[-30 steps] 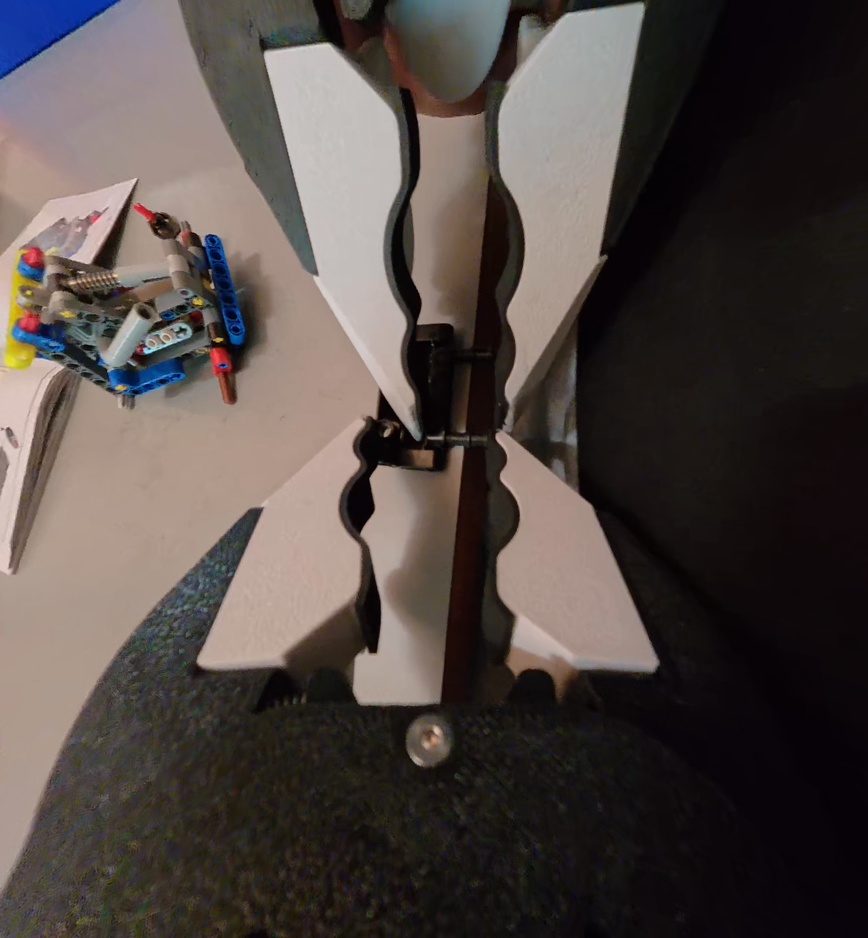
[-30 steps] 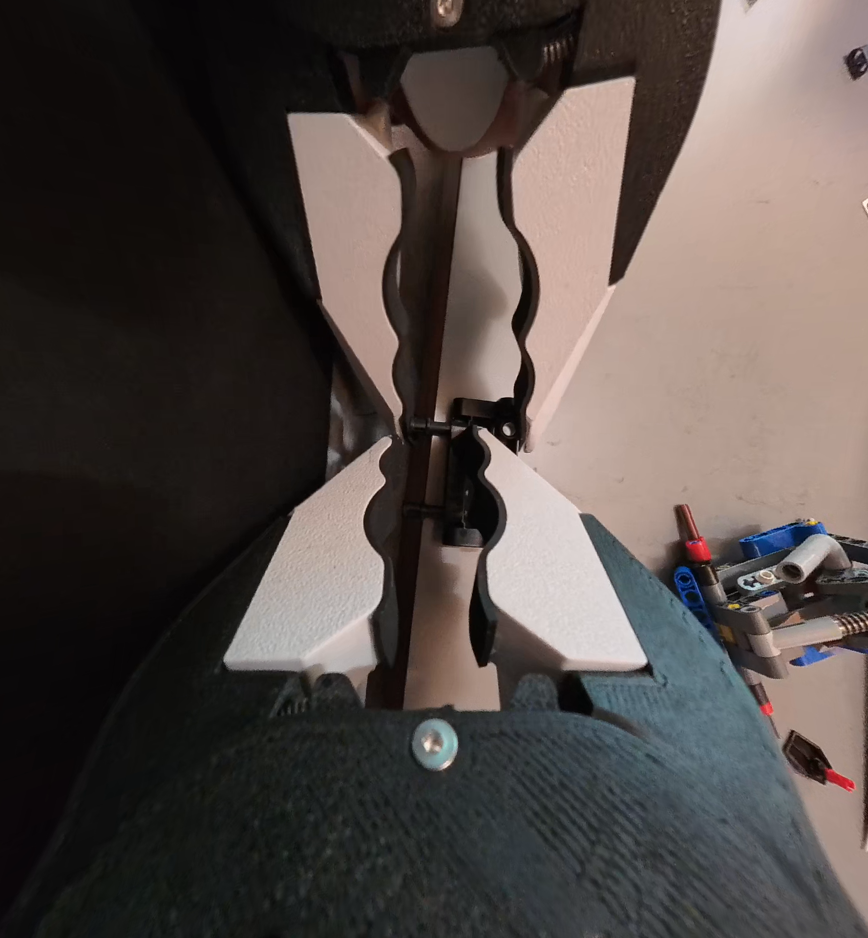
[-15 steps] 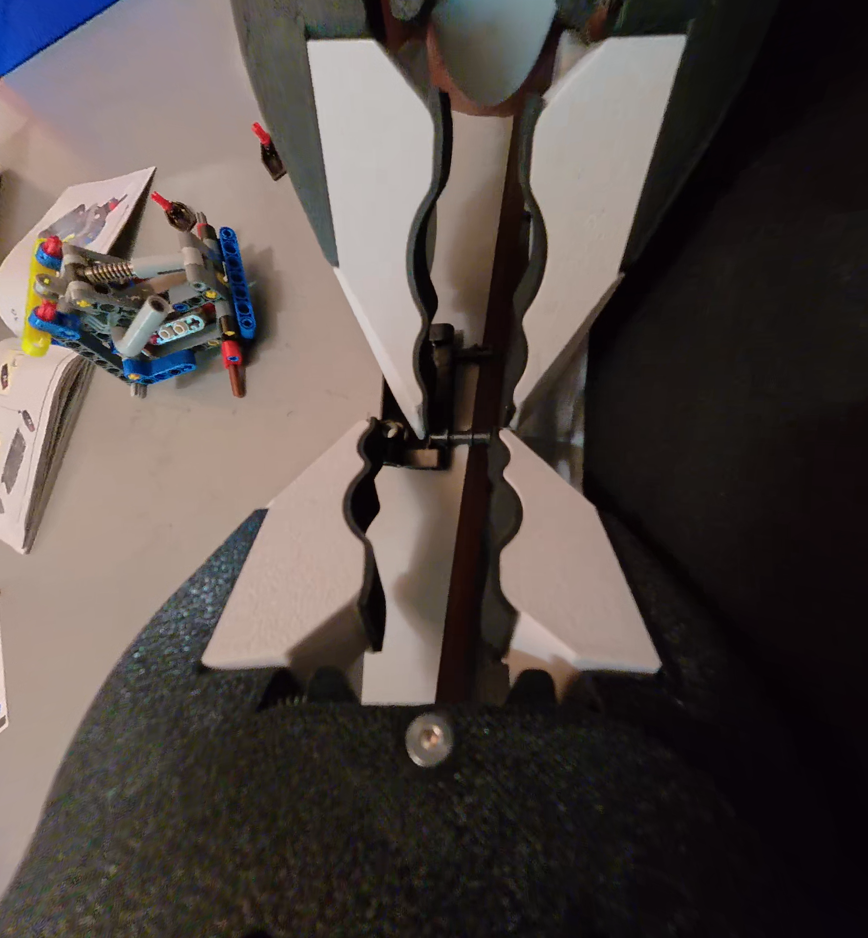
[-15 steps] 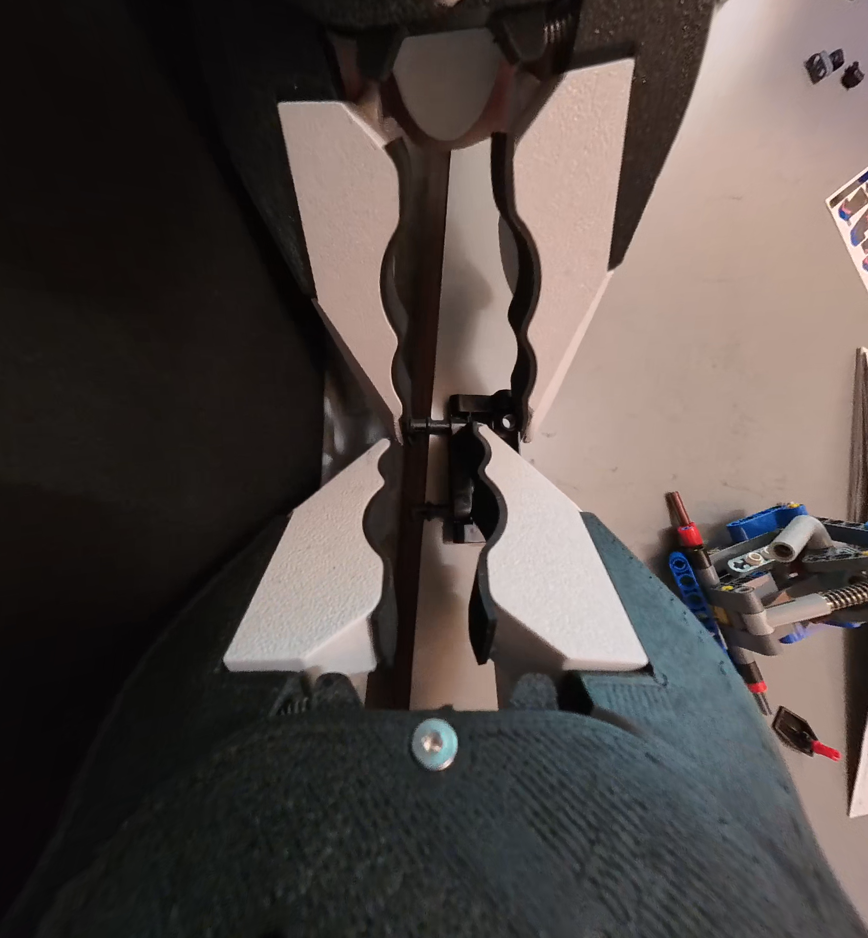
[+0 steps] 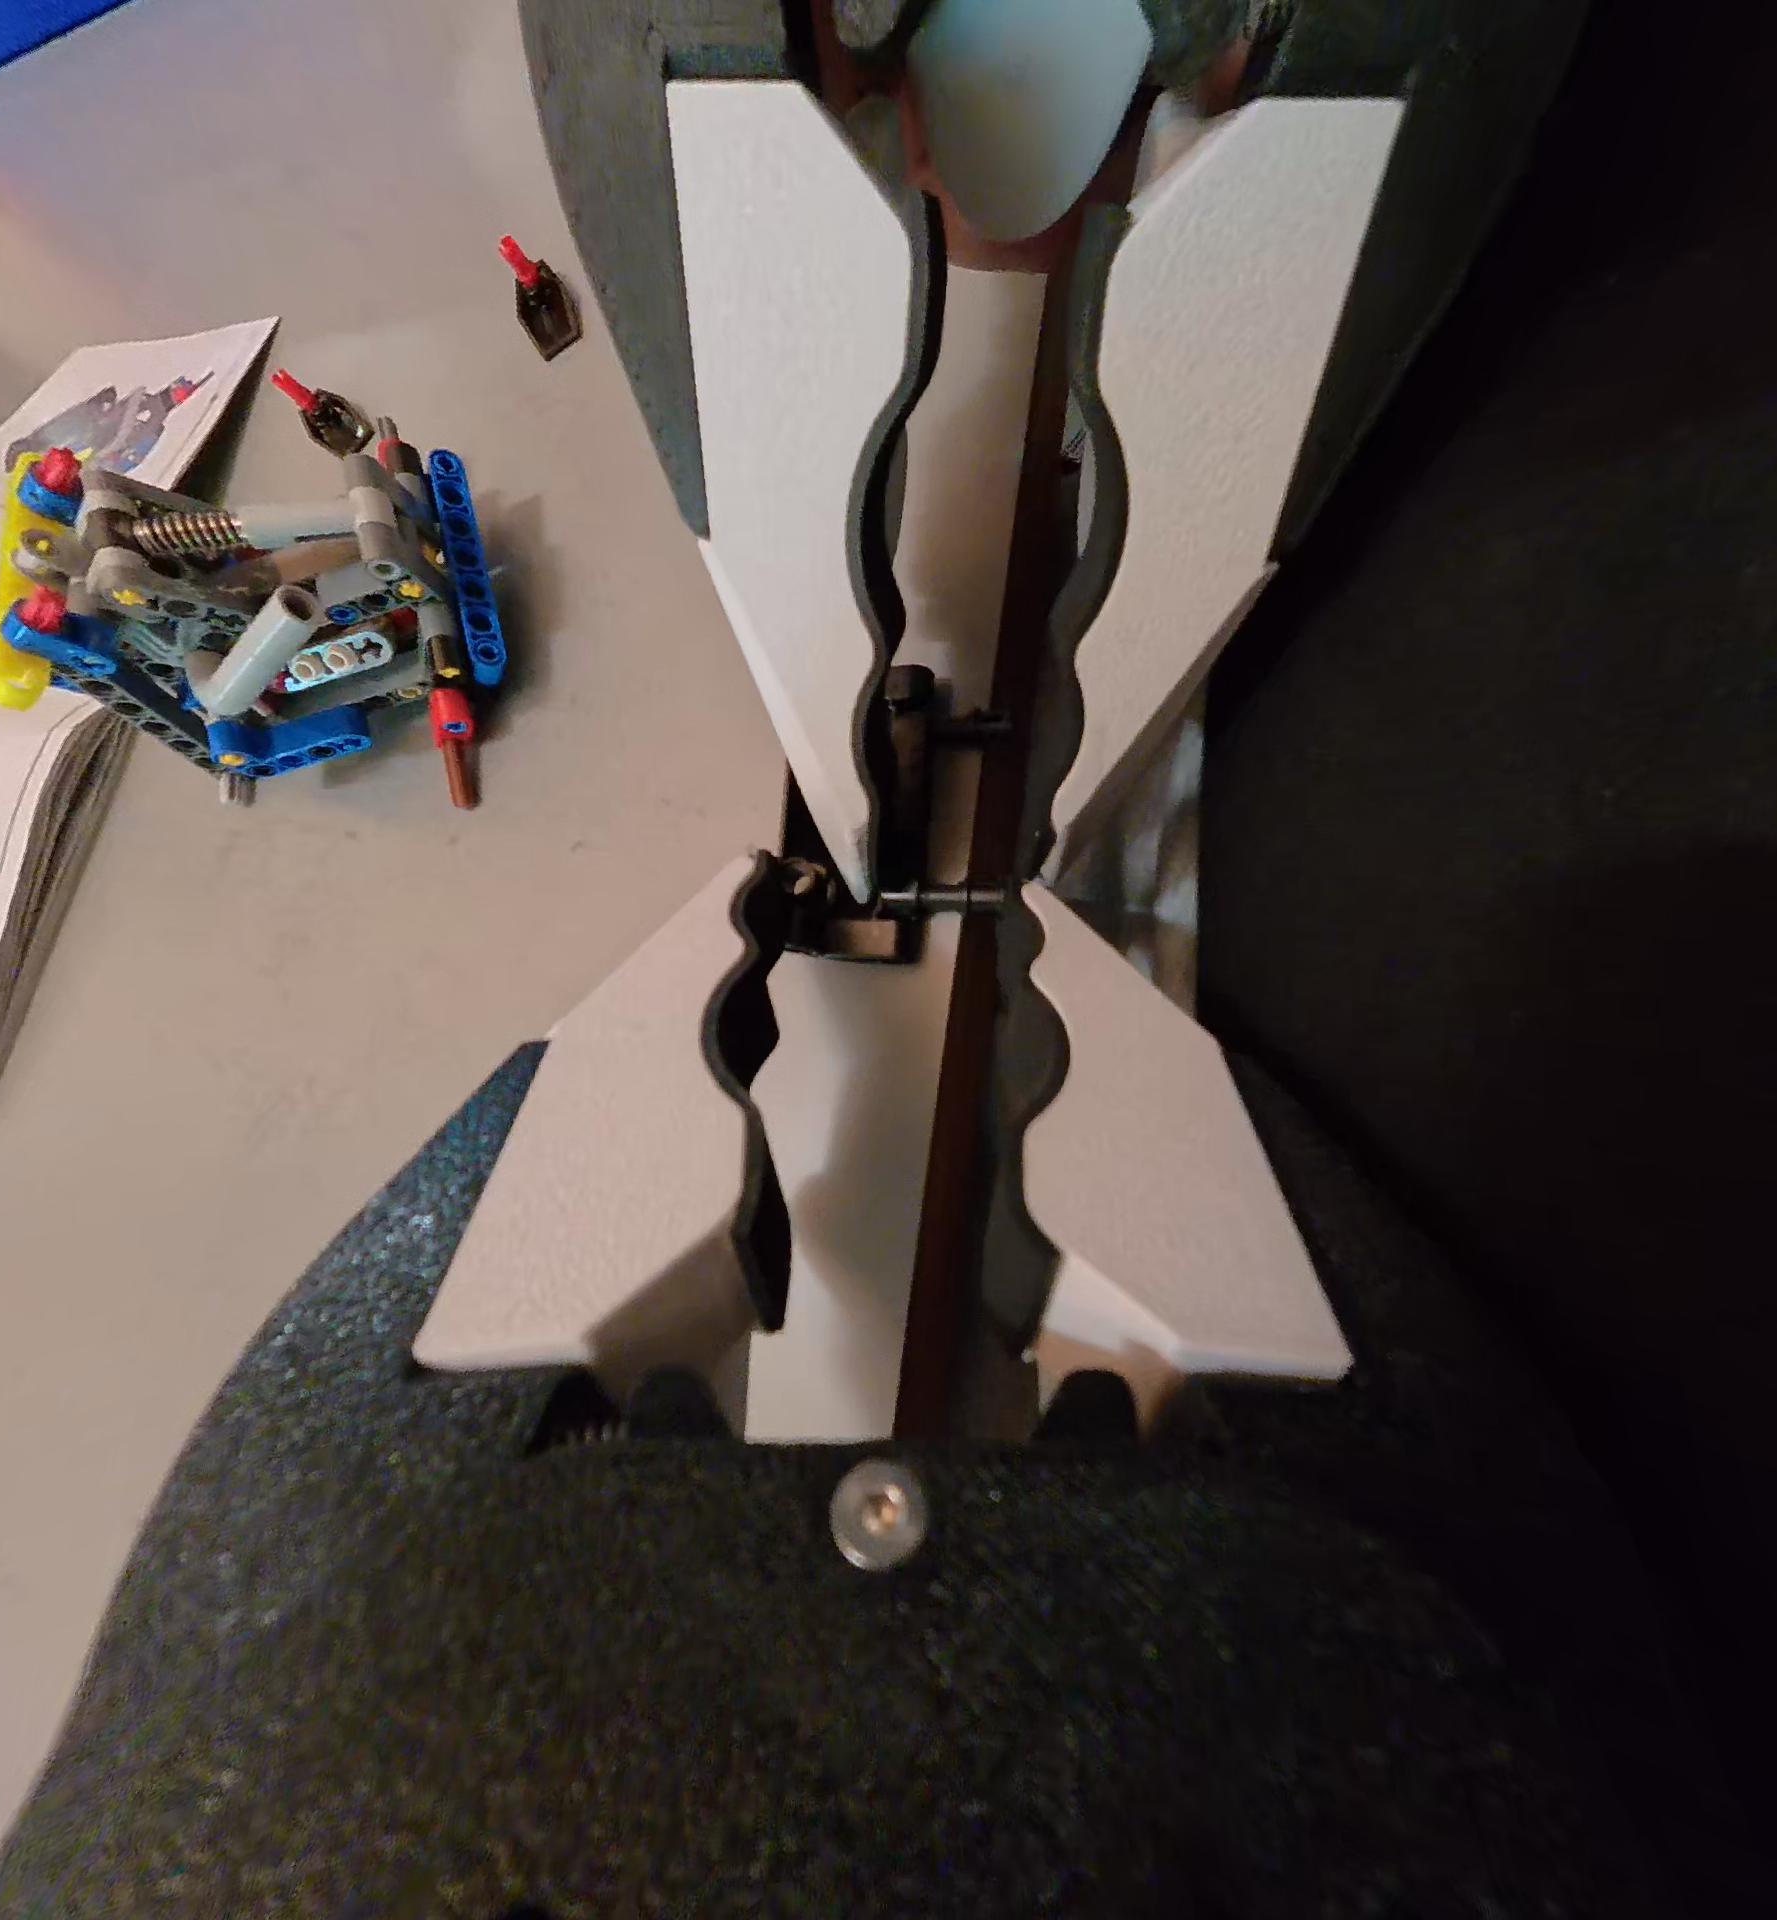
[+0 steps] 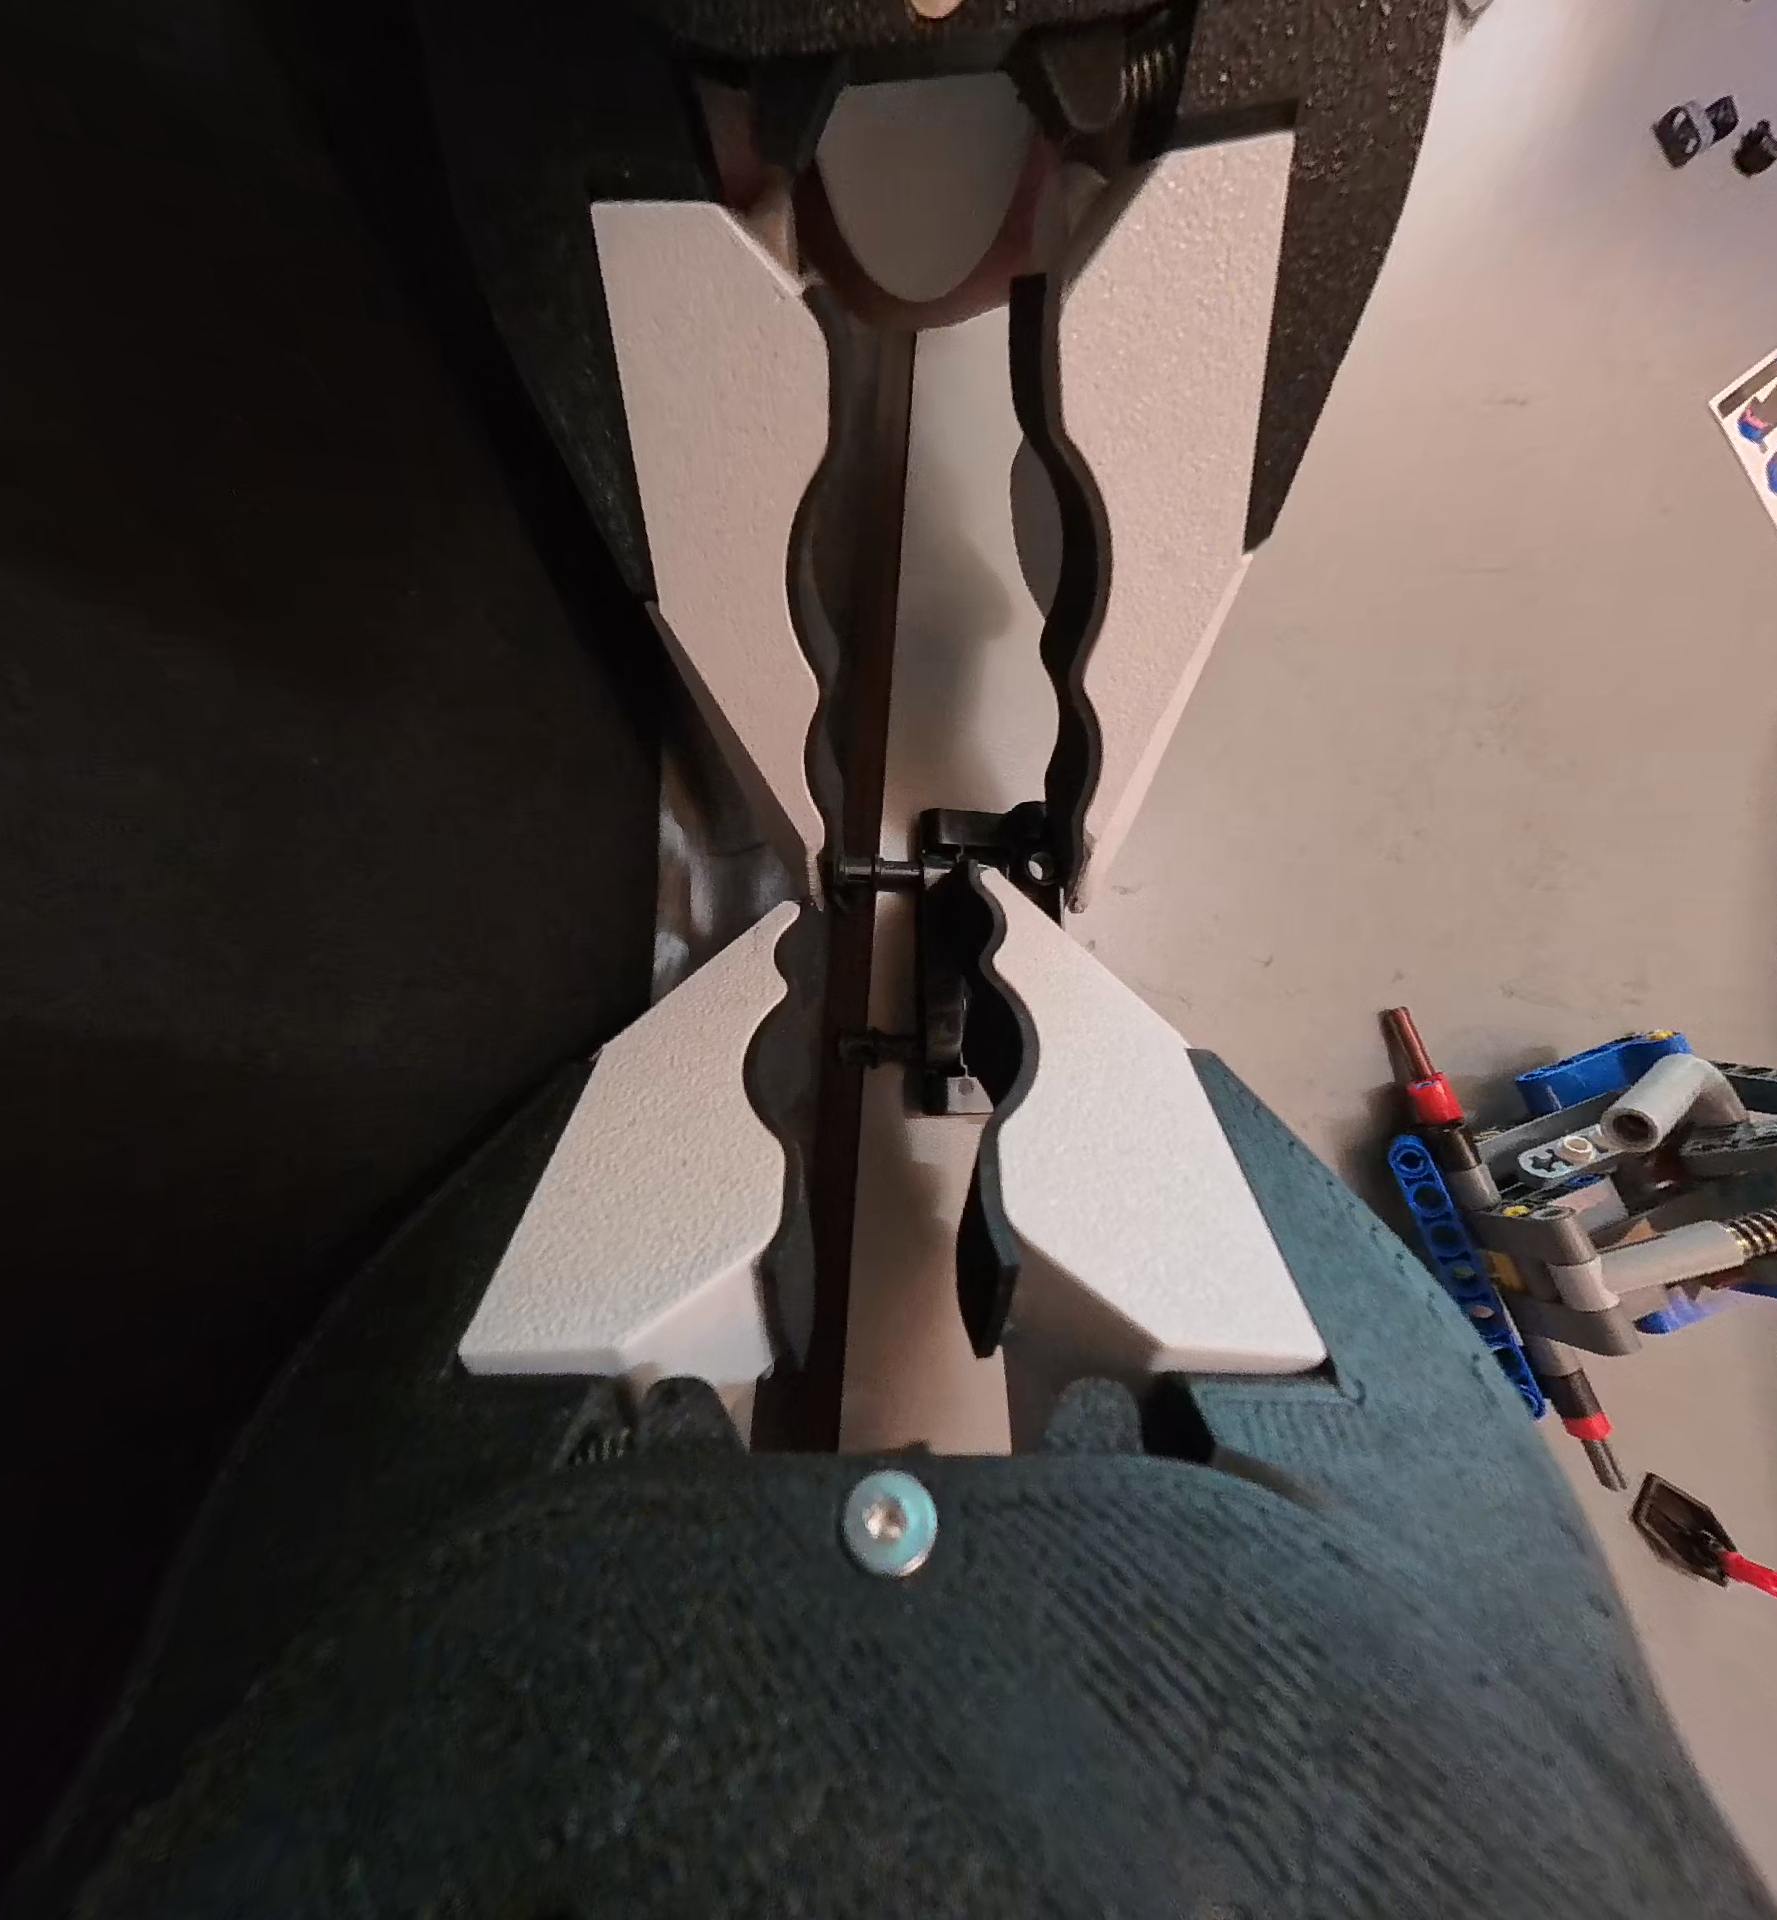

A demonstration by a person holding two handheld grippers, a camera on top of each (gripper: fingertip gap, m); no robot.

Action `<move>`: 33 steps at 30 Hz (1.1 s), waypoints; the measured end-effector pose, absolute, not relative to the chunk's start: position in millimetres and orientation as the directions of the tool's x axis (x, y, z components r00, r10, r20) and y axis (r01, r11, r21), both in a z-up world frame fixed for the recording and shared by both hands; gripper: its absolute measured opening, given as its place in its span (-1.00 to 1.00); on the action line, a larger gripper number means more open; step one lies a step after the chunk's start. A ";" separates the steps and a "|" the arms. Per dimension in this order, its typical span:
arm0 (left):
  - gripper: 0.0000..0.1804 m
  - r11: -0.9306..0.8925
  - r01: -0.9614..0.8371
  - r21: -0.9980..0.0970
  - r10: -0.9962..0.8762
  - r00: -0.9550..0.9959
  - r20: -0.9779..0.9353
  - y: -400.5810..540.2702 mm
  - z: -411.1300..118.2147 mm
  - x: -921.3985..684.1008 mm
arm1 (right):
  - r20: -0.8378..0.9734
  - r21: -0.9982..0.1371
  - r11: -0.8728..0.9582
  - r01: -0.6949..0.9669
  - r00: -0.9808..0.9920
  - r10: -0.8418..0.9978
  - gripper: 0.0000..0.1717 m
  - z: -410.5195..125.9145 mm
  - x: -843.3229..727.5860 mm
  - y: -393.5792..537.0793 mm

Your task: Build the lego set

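Your right gripper (image 6: pixel 884 894) has swung aside, uncovering a red-tipped piece (image 5: pixel 546 312) on the tabletop (image 5: pixel 344 987). Its fingers and your left gripper's (image 5: pixel 894 883) both clamp one black pinned piece (image 5: pixel 868 935), well apart from the brick model (image 5: pixel 240 613).

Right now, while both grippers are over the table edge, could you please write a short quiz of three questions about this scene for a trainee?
1. True or false: the left gripper and the right gripper point at each other, tip to tip, at a small black part.
2. The colourful brick model lies closest to: A) an open booklet; B) a plate; C) a cup.
3. Fill in: the long holed beam on the model's side nearest the grippers is ___.

Key: 1 true; 2 A; 3 blue.
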State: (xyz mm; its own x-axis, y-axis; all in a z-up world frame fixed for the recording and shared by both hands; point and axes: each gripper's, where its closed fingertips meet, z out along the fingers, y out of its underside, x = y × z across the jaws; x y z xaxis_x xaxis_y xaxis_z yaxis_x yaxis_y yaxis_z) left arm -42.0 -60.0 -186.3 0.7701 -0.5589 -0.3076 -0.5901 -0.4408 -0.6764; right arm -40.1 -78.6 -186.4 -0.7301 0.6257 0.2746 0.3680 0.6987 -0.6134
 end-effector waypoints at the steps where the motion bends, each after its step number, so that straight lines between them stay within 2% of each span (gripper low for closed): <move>1: -0.58 -0.443 -0.590 -0.675 -0.560 0.770 -0.306 -60.0 -186.3 -42.1 | 0.277 -0.609 0.703 0.368 -0.732 0.623 -0.73 -186.4 -40.0 -78.6; 12: -0.55 -0.455 -0.603 -0.655 -0.619 0.743 -0.255 -64.8 -187.0 -40.9 | 0.263 -0.624 0.700 0.347 -0.750 0.607 -0.71 -186.0 -39.0 -81.3; 21: -0.54 -0.454 -0.519 -0.724 -0.630 0.762 -0.150 -69.1 -186.0 -35.3 | 0.230 -0.654 0.663 0.365 -0.738 0.634 -0.65 -183.9 -34.3 -81.5; 24: -0.54 -0.446 -0.501 -0.742 -0.615 0.773 -0.152 -69.4 -185.8 -35.7 | 0.213 -0.650 0.652 0.391 -0.730 0.650 -0.73 -182.7 -29.9 -73.4; 27: -0.54 -0.440 -0.495 -0.749 -0.609 0.778 -0.155 -69.9 -186.6 -34.9 | 0.235 -0.651 0.646 0.398 -0.703 0.671 -0.89 -182.5 -34.1 -69.6; 33: -0.48 -0.482 -0.392 -0.783 -0.535 0.840 -0.091 -75.6 -181.4 -41.9 | 0.291 -0.627 0.684 0.373 -0.702 0.650 -0.91 -183.1 -34.1 -69.9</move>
State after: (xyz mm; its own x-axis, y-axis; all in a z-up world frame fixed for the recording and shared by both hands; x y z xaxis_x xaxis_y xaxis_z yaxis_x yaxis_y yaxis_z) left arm -41.9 -75.6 -181.4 0.8400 -0.5350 -0.0907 -0.3919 -0.4825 -0.7834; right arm -34.1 -69.9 -183.1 -0.7022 0.6496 0.2915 0.3726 0.6841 -0.6271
